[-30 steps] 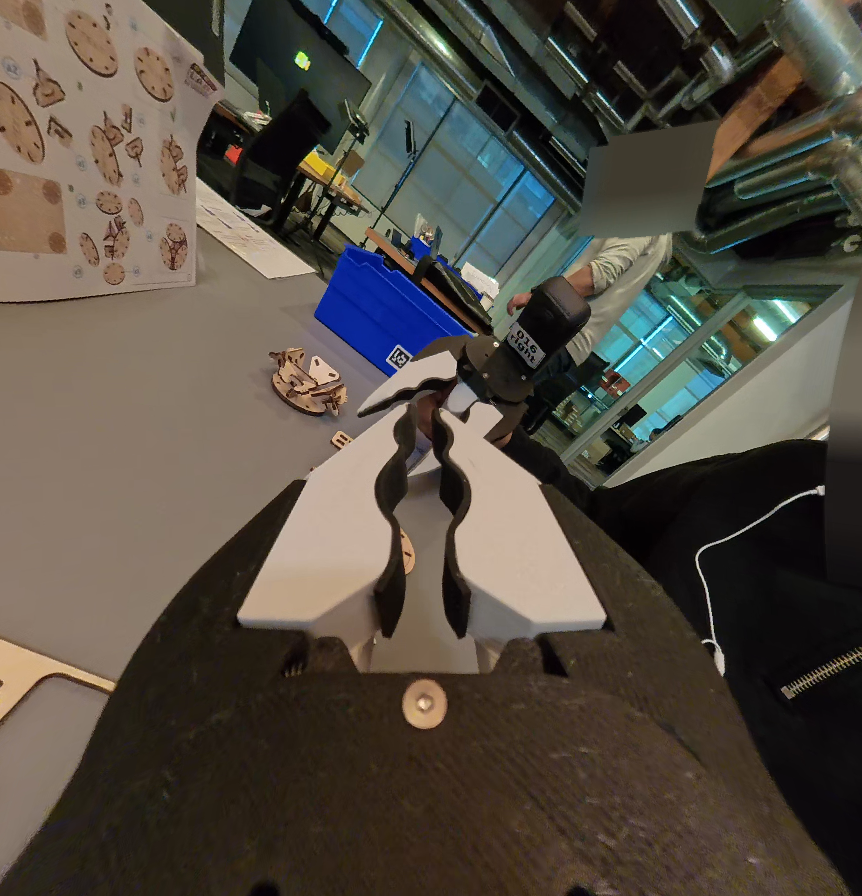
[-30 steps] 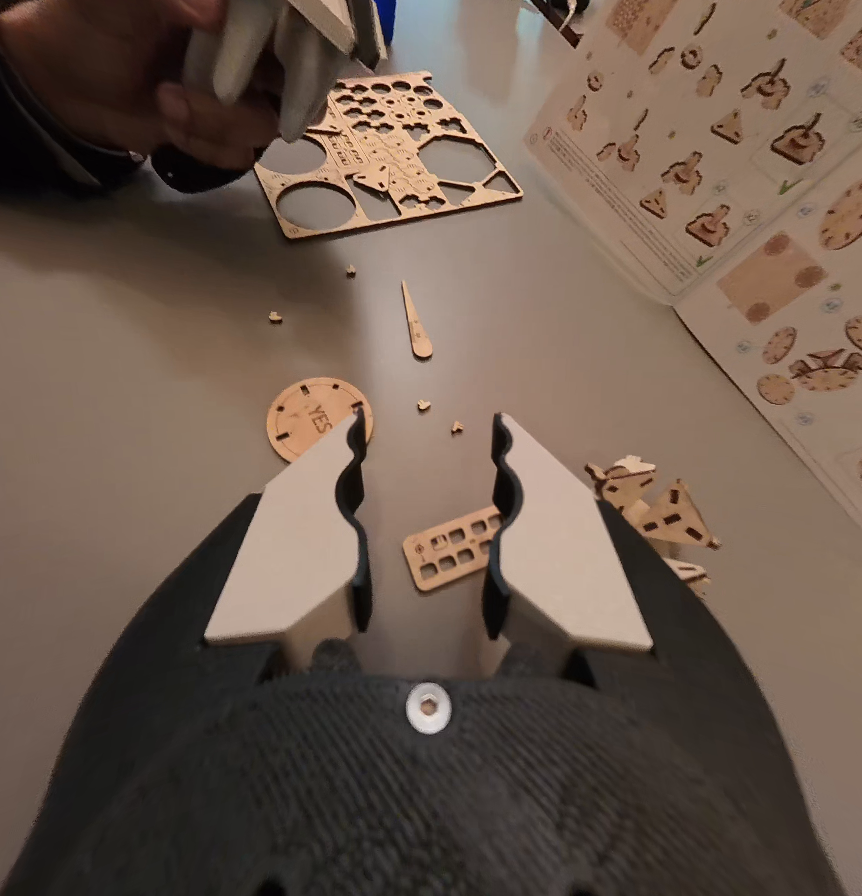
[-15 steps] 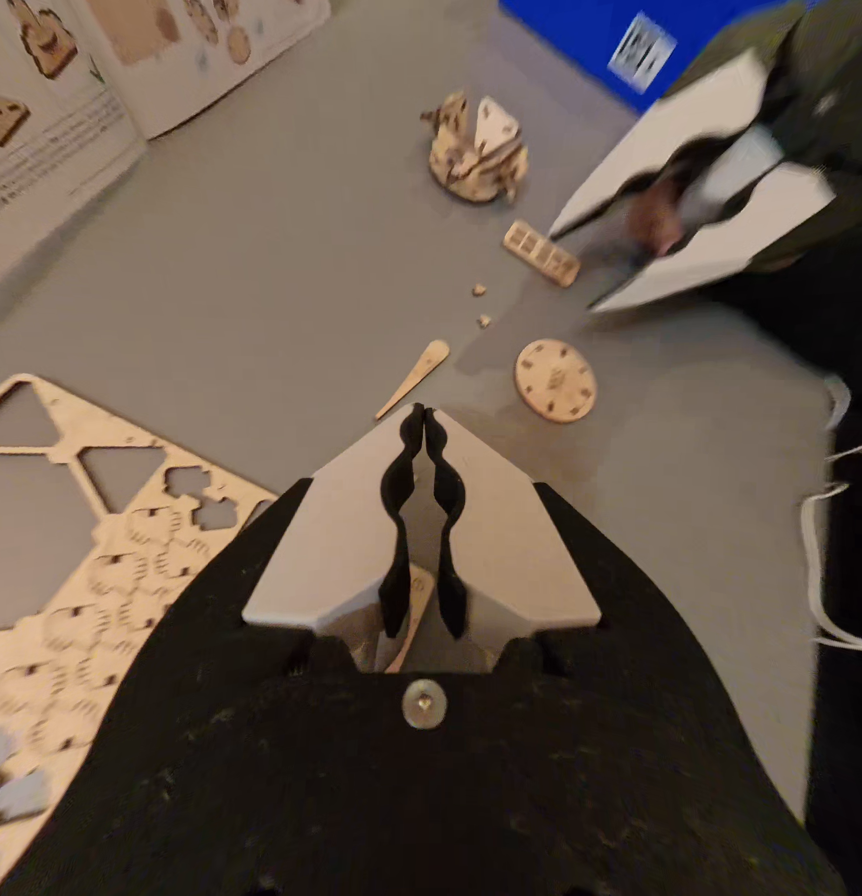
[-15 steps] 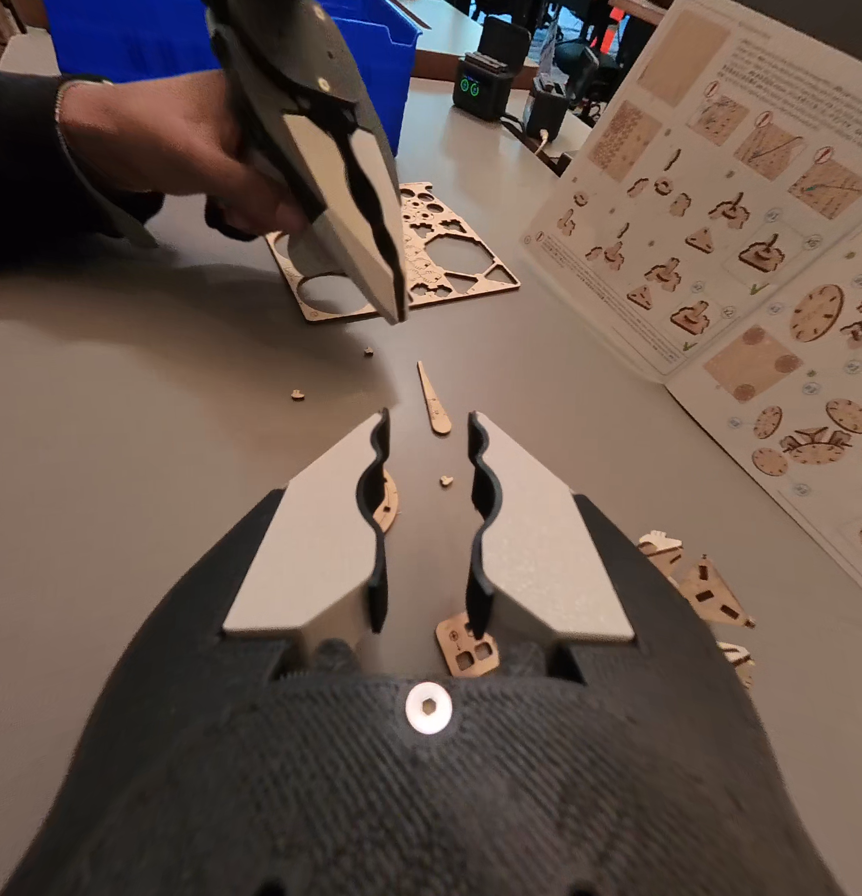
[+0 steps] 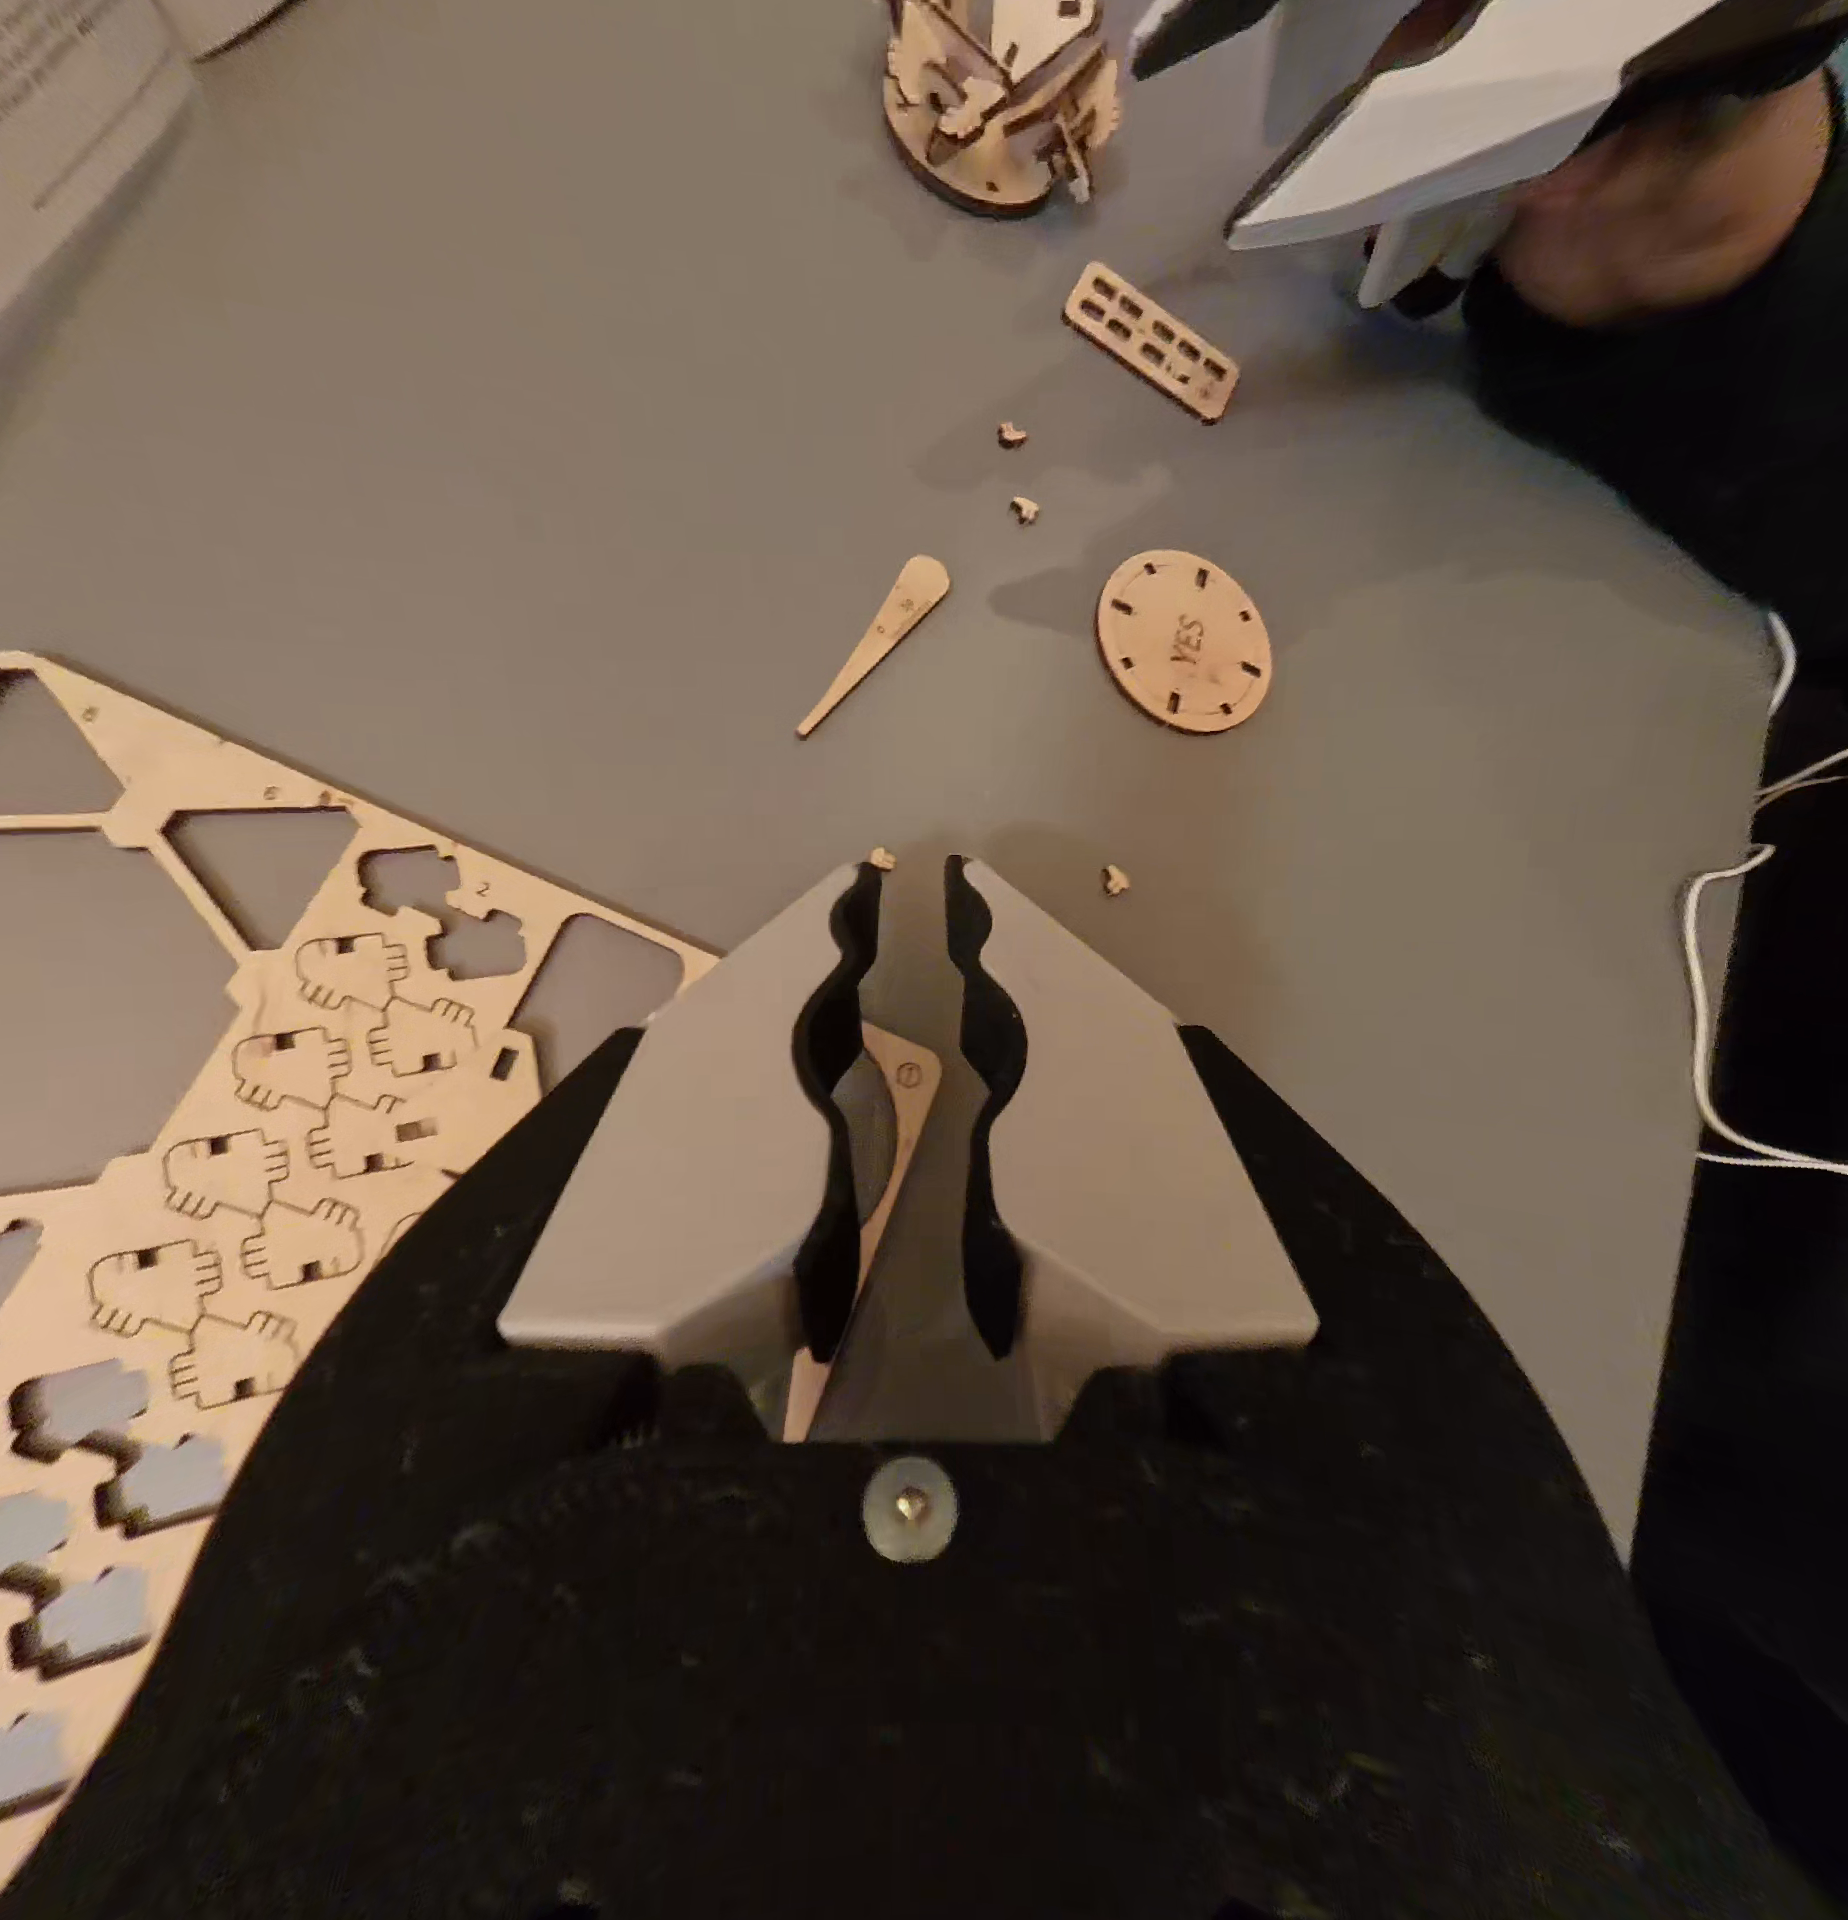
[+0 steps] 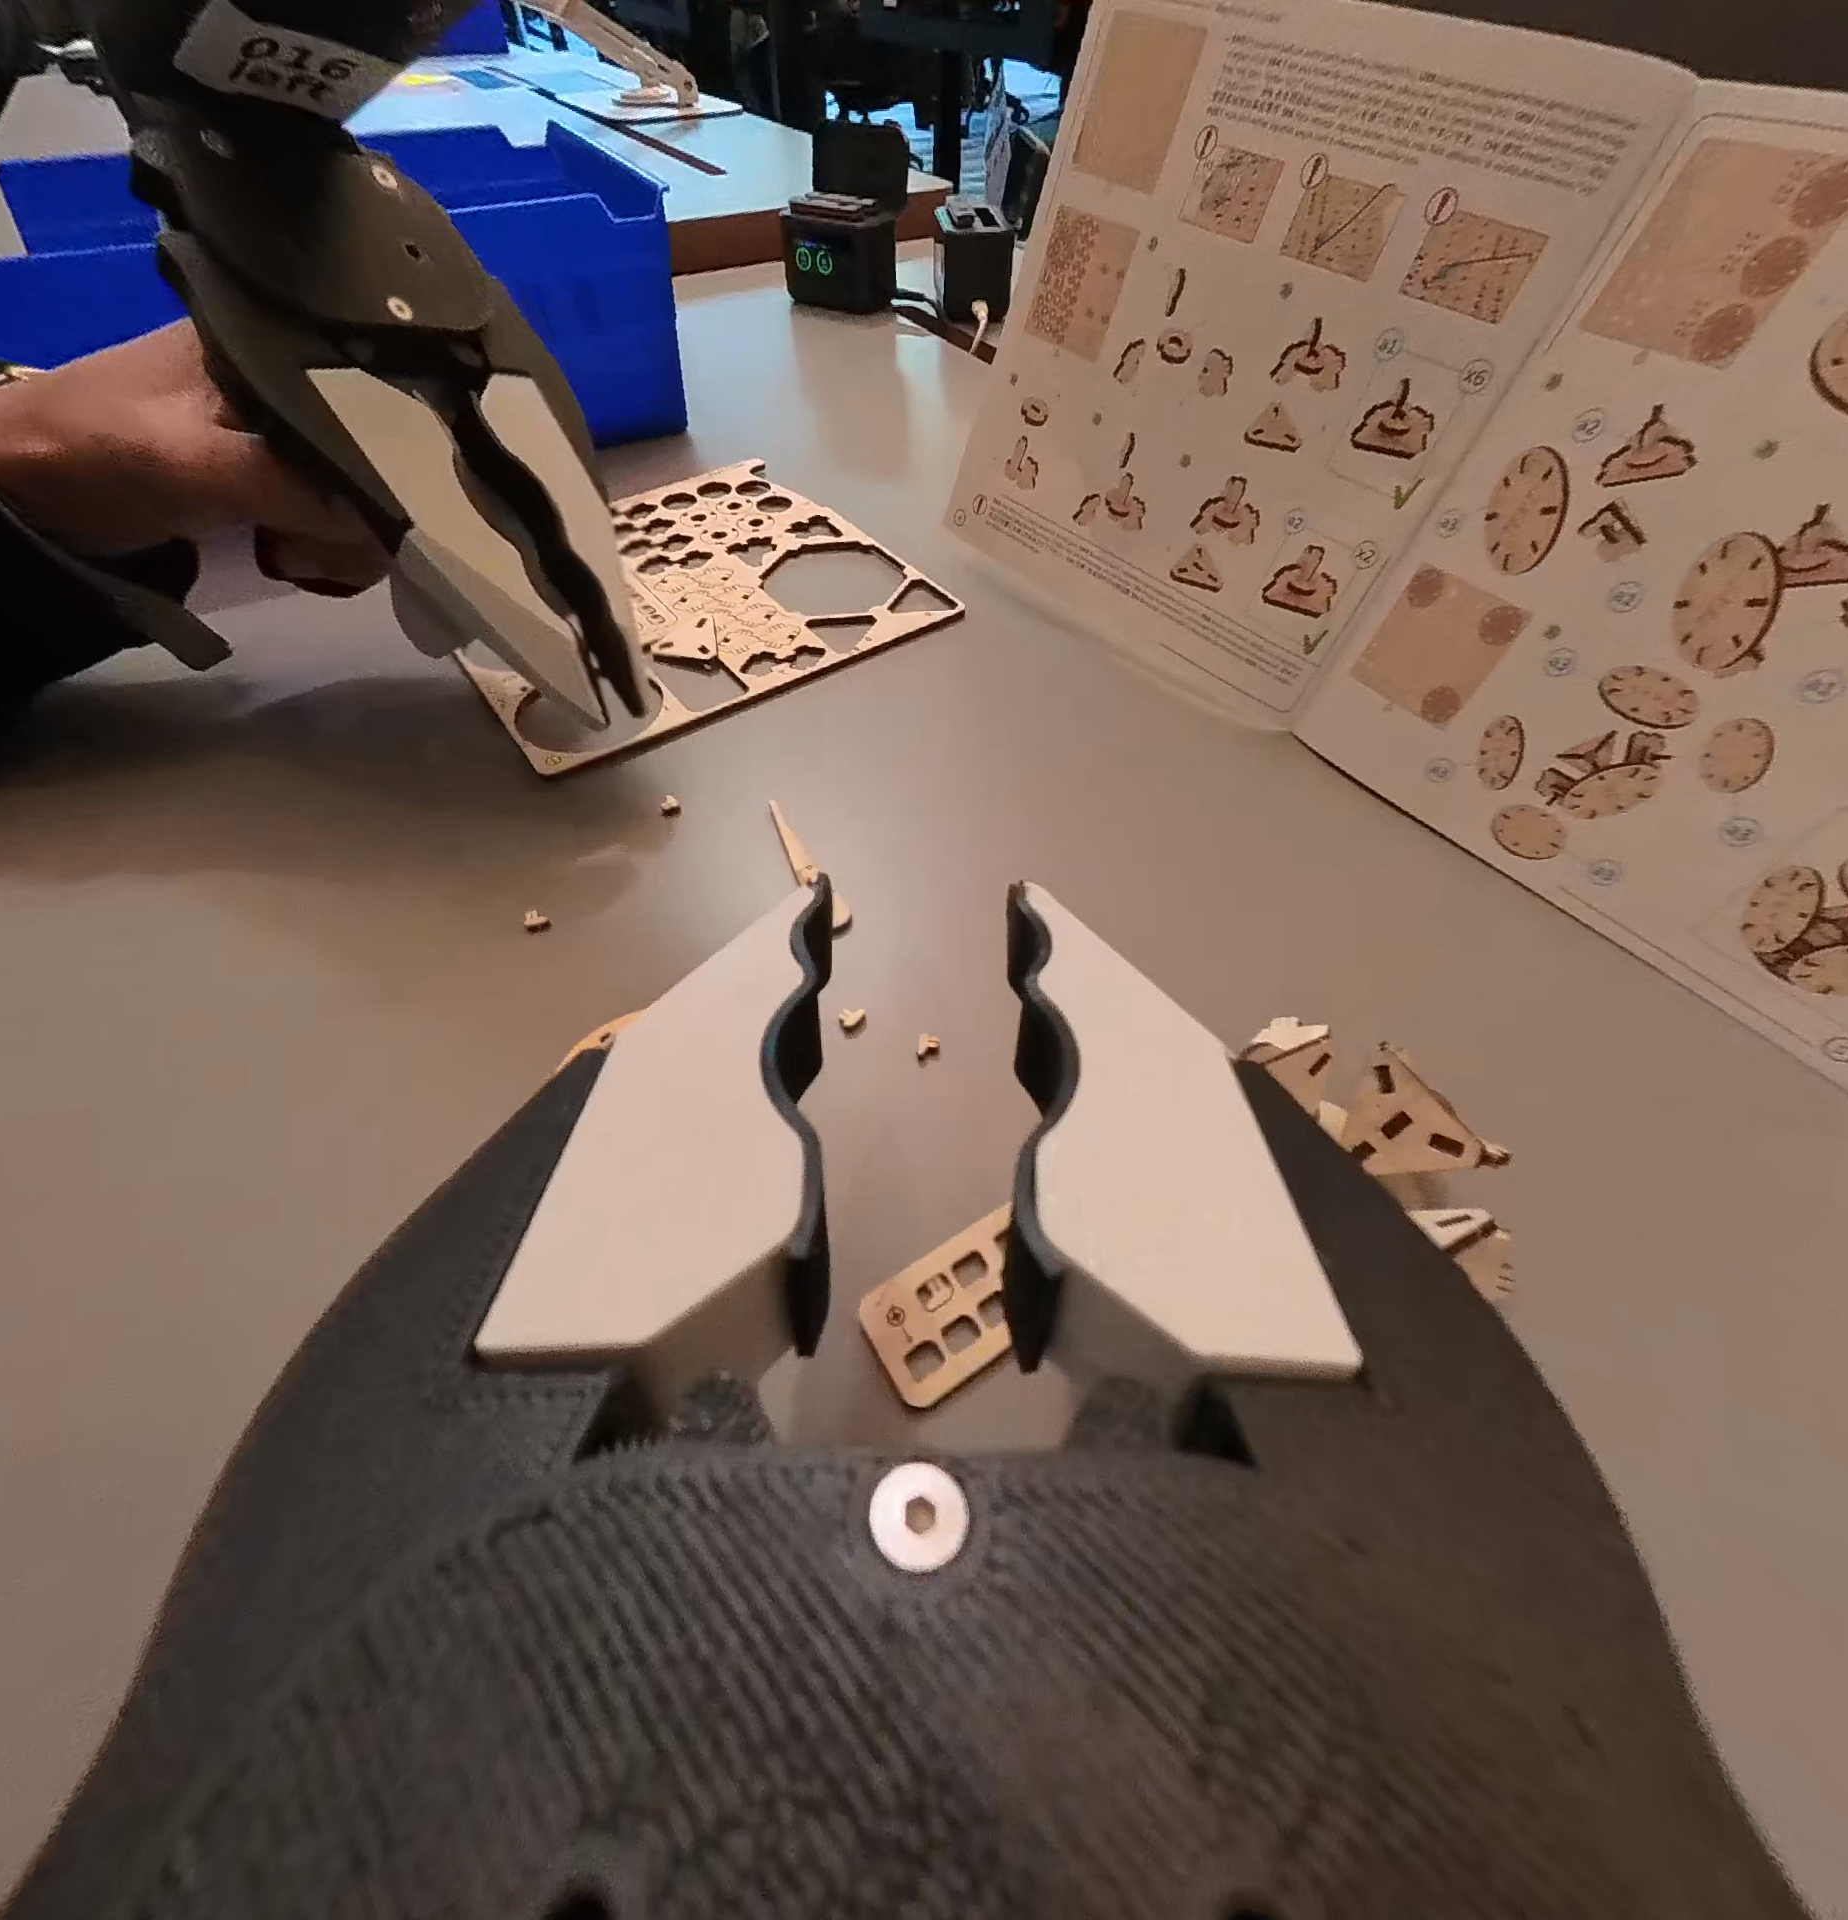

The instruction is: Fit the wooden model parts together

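Grey table (image 5: pixel 484 416): left hand-held gripper (image 5: pixel 915 862) has parted.

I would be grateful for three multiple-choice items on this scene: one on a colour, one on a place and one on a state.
1. The bin at the far side of the grey table is: A) red; B) blue; C) green.
2. In the left wrist view, the round wooden disc lies: A) flat on the table, right of the tapered wooden pointer; B) inside the bin; C) on edge against the bin.
3. The jaws of the right gripper are: A) shut tight; B) clamped on the disc; C) apart, gripping nothing.

Answers: 1 B, its walls are blue; 2 A, it lies beside the pointer; 3 C, bare table shows between the fingers.
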A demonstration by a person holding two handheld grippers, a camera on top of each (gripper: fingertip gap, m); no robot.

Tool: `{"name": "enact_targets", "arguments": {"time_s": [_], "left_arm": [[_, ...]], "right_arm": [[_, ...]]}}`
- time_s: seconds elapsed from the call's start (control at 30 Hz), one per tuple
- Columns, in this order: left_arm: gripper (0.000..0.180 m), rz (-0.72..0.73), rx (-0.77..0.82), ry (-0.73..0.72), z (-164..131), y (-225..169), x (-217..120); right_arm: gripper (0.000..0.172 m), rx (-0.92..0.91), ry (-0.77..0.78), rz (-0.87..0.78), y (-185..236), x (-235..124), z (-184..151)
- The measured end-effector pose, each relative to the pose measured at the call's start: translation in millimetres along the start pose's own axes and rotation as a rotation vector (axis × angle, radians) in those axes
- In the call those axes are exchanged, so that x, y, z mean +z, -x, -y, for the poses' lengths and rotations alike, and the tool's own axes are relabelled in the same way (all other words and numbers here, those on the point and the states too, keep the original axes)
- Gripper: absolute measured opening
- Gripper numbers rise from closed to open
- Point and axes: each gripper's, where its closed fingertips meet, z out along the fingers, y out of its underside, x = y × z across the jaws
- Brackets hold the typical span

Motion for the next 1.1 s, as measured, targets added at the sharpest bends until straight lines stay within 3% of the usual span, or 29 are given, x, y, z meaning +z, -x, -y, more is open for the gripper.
{"name": "enact_targets", "arguments": {"time_s": [0.23,0.8,1.1], "left_arm": [[0.013,0.104,0.09,0.043,-5,6,12],[0.004,0.147,0.112,0.096,-13,10,26],[0.0,0.084,0.183,-0.024,8,-15,28]], "right_arm": [[0.032,-0.016,0.02,0.016,6,4,-4],[0.032,-0.017,0.013,0.016,6,3,-1],[0.032,-0.017,0.019,0.034,9,5,-3]]}}
